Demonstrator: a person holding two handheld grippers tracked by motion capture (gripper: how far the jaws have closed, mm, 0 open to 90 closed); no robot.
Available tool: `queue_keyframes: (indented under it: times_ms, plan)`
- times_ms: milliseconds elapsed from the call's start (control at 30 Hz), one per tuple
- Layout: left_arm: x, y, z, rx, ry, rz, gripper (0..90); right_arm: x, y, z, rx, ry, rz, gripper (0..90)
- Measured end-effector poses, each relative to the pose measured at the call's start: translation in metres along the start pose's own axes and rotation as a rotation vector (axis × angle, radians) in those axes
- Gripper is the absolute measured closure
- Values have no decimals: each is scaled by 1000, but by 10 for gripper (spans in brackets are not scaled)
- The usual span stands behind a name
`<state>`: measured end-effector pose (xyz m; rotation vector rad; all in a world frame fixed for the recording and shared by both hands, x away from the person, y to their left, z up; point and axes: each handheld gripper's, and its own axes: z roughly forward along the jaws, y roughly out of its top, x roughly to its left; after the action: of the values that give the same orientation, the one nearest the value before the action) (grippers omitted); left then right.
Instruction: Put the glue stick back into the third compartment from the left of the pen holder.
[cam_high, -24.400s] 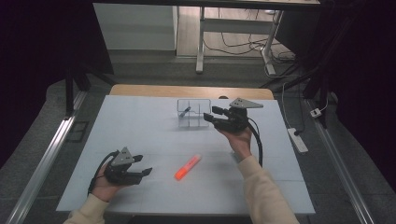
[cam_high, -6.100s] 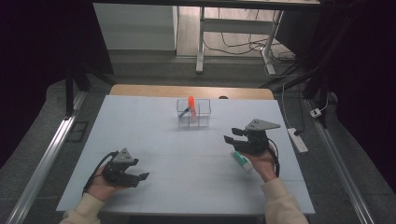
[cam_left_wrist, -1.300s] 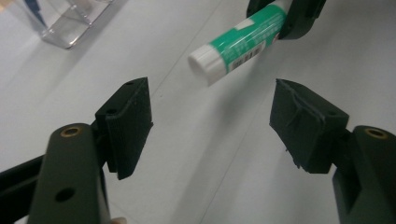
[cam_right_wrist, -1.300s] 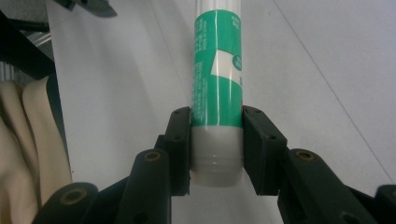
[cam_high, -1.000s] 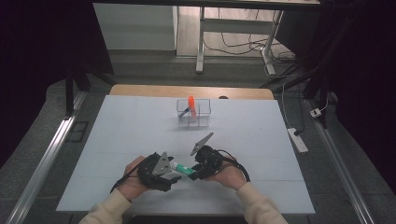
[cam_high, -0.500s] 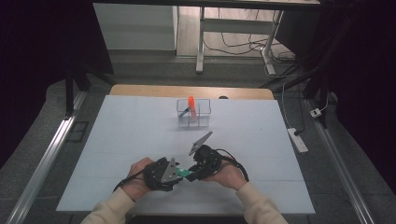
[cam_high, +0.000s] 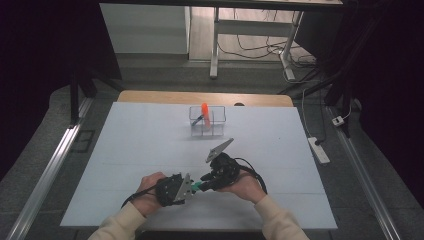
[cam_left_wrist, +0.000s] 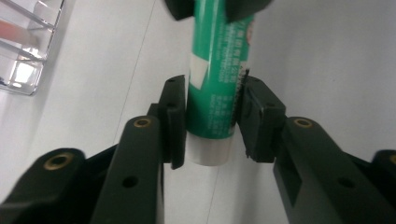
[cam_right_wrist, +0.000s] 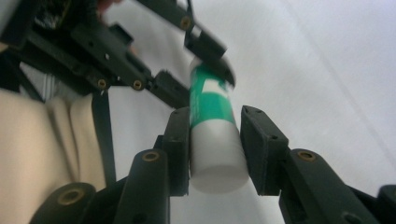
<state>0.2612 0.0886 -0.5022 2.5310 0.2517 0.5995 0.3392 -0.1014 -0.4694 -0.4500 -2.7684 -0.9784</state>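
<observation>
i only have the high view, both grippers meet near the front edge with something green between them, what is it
Observer: A green and white glue stick with a white cap; the left gripper view shows print on its green body.
Operator: which end does each one hold
Observer: The right gripper pinches the white cap end; the left gripper pinches the green body near its white base.
Operator: is the left one really closed on it
Observer: In the left gripper view both pads press against the stick's sides.
</observation>
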Motion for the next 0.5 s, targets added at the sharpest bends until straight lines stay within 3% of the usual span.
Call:
queue_keyframes:
  times_ms: [133, 367, 500]
  plan:
    - [5, -4, -2, -7, 20, -48, 653, -2, -2, -9, -96, -29, 9, 595]
    - [23, -18, -8, -46, 31, -188, 654, -2, -6, -26, -276, -140, -19, 455]
    - [31, -24, -12, -80, 32, -263, 654, -5, -11, -29, -348, -171, -29, 385]
